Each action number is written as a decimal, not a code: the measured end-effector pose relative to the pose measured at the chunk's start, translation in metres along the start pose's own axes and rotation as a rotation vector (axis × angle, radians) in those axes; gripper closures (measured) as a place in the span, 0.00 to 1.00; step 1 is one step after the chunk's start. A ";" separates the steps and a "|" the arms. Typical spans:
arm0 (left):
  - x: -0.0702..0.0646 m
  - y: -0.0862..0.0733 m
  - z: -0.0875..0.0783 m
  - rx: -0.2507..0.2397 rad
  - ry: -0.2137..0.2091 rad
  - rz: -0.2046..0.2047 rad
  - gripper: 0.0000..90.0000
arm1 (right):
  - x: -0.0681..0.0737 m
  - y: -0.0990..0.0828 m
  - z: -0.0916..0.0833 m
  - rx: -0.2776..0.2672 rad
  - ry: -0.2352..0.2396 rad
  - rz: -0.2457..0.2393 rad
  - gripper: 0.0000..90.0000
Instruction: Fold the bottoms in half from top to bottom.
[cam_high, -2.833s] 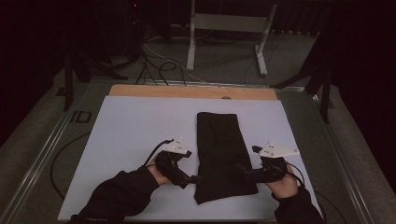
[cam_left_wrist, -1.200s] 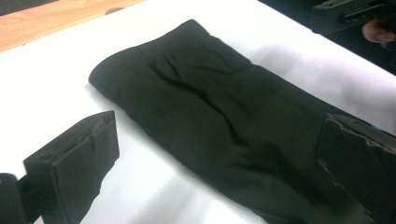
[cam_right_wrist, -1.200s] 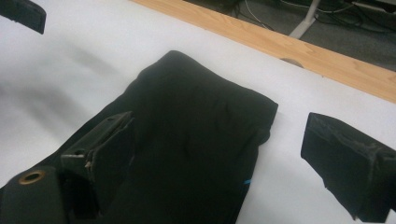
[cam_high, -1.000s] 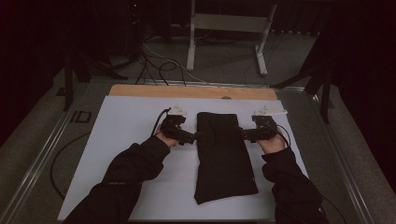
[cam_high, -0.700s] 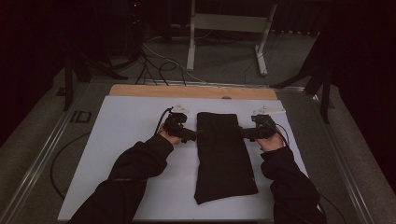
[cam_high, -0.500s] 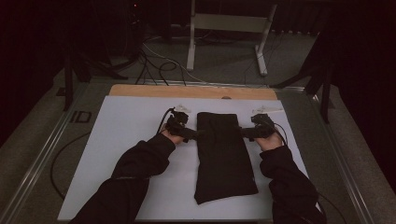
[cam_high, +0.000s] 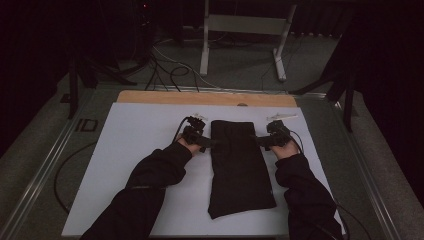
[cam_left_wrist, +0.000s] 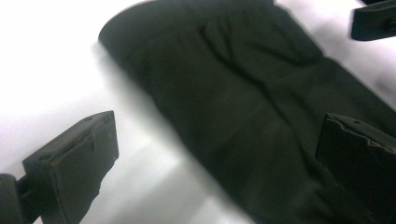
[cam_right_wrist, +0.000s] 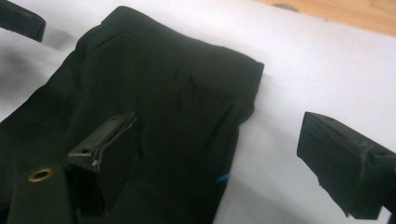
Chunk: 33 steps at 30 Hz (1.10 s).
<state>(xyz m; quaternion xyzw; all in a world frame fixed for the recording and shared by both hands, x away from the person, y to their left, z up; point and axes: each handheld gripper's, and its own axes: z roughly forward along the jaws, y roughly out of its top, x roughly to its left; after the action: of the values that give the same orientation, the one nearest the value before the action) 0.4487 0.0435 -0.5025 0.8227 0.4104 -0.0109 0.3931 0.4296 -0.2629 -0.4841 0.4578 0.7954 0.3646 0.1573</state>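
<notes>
- The cloth (cam_high: 240, 167) I am working on is black, folded into a long strip. It lies flat on the white sheet (cam_high: 145, 135) that covers the counter (cam_high: 205, 97), a little right of the middle, with its long side running away from me.
- Its far end is square and neat; the near end is wider and sits slightly askew.
- In the right hand-held gripper view I see a small blue mark (cam_right_wrist: 223, 178) on the cloth's edge, and soft creases near the far corner.
- My left hand-held gripper (cam_high: 204, 142) is at the cloth's left edge, near the far end. In its own view the jaws stand wide apart: one jaw is over bare white sheet, the other over the cloth, so the edge runs between them. It is released, gripping nothing.
- My right hand-held gripper (cam_high: 264, 140) is at the cloth's right edge, straight across from the left one. Its jaws are also spread wide, one over the fabric and one over the sheet, with the cloth's edge between them. It grips nothing.
- I cannot tell whether either lower jaw touches the fabric or hangs just above it.
- Both of my sleeves (cam_high: 150, 190) are dark and reach in from the near side, flanking the cloth.
- Beyond the sheet a strip of bare wood shows at the counter's far edge.
- Past that, cables (cam_high: 170, 70) lie on the floor beside a metal stand (cam_high: 245, 30).
</notes>
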 end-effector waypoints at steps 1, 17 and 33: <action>0.001 0.000 0.001 0.005 -0.013 -0.006 0.00 | 0.000 0.000 0.002 0.006 -0.004 0.005 0.14; 0.009 -0.003 0.018 -0.006 0.035 -0.037 0.09 | -0.008 0.002 0.027 0.044 0.043 0.093 0.20; 0.008 -0.002 0.025 -0.045 0.053 -0.054 0.59 | -0.018 0.000 0.050 0.072 0.033 0.140 0.30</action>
<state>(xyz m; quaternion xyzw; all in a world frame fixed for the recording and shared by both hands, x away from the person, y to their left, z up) 0.4603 0.0335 -0.5235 0.8023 0.4428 0.0098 0.4002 0.4683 -0.2561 -0.5199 0.5115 0.7767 0.3532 0.1018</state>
